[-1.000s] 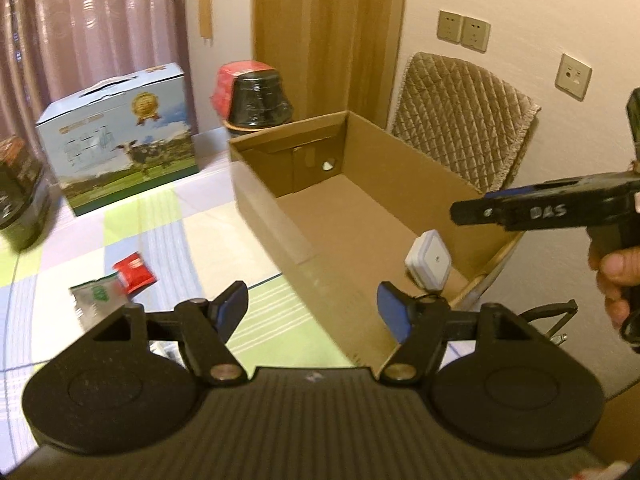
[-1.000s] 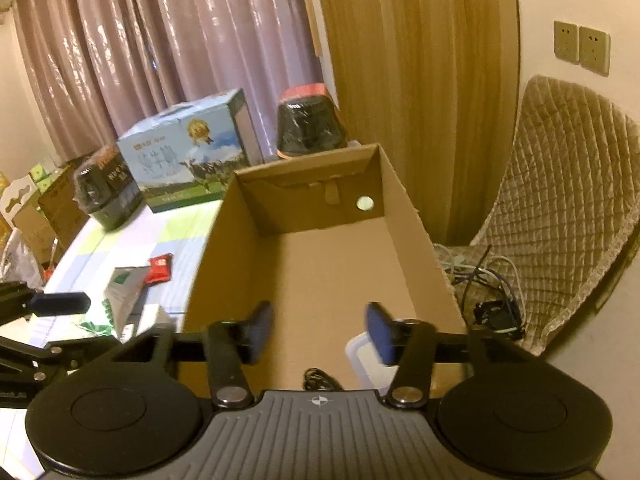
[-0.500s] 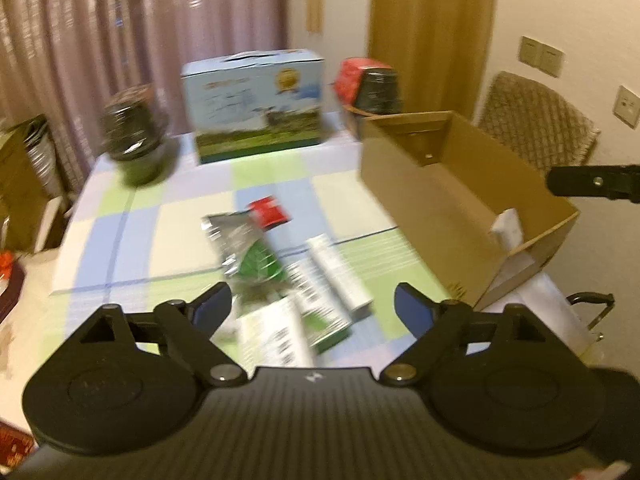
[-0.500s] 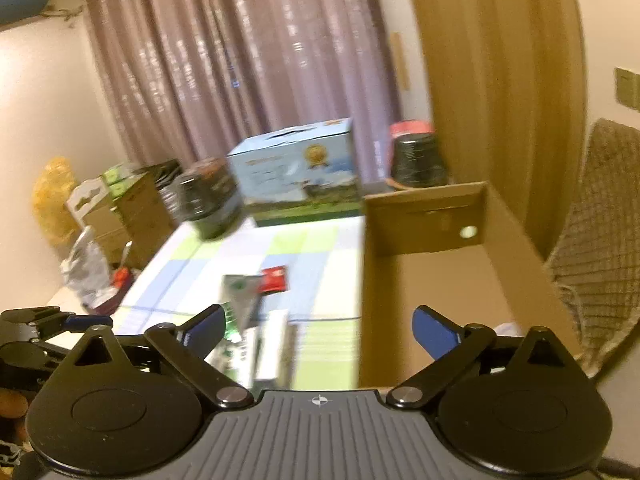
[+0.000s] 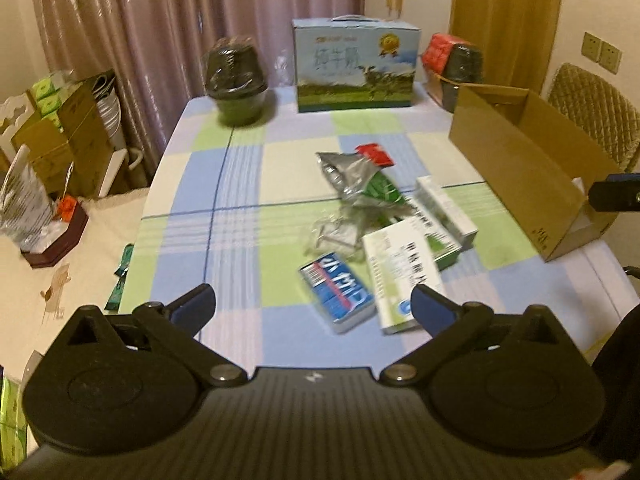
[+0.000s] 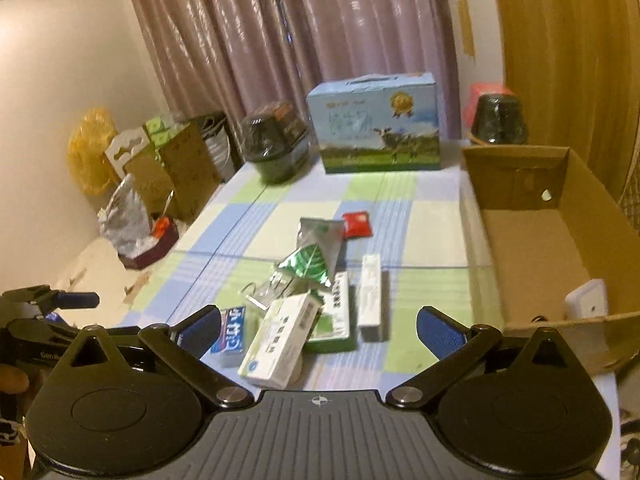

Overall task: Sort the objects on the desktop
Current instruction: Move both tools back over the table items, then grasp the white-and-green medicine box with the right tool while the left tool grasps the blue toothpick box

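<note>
Blue milk carton point(image 5: 355, 67) by curtain point(image 5: 192, 20), dark wrapped pots point(image 5: 236, 80) either side; quilted chair point(image 5: 592, 108) at right.

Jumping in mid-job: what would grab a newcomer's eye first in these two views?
The jumbled pile of small packets and boxes mid-table on the checked tablecloth, with a blue-and-red pack nearest. To its right, the open cardboard box holds a white device. A big blue carton with a cow picture stands at the far edge.

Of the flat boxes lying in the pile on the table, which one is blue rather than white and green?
The small blue box with the red stripe, at the near left edge of the pile. The boxes beside it, such as the long white and green one, carry no blue face.
</note>
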A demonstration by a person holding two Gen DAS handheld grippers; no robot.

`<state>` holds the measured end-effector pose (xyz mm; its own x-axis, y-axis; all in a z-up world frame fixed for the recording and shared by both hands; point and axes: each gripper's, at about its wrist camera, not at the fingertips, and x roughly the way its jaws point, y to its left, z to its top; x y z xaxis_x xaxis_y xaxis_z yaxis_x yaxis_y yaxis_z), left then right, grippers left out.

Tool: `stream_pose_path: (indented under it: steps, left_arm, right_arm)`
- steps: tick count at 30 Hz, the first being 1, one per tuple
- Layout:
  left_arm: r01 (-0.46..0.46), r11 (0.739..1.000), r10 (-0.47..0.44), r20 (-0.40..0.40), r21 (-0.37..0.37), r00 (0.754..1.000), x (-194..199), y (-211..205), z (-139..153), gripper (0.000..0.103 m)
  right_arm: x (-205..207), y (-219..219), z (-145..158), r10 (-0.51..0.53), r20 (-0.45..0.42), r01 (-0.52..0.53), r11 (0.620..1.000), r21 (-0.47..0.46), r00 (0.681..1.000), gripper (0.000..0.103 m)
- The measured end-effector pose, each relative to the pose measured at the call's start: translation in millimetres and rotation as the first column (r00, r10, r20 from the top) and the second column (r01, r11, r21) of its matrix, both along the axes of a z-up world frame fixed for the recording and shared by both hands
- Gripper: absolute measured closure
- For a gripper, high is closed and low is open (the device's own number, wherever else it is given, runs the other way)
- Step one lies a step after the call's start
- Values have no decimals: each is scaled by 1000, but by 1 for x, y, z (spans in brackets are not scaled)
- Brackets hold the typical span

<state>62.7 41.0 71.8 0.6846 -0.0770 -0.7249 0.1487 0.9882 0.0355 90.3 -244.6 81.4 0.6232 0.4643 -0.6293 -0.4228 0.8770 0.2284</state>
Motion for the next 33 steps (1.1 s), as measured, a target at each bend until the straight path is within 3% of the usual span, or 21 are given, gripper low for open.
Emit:
stream_pose_path:
  steps: [22, 28, 33]
  left_arm:
    - [54, 998, -57, -67, -35, 996, 48, 43, -58, 1]
    - [56, 998, -58, -75, -39, 995, 67, 48, -75, 1]
    - [54, 997, -58, -86, -47, 995, 80, 52, -87, 1]
  right_arm:
    - [2, 113, -109, 3, -7, -4, 983, -186, 1000, 3]
    - [6, 134, -136, 41, -15, -43, 968, -249, 999, 17]
    - [13, 141, -153, 43, -20, -47, 956, -288, 999, 21]
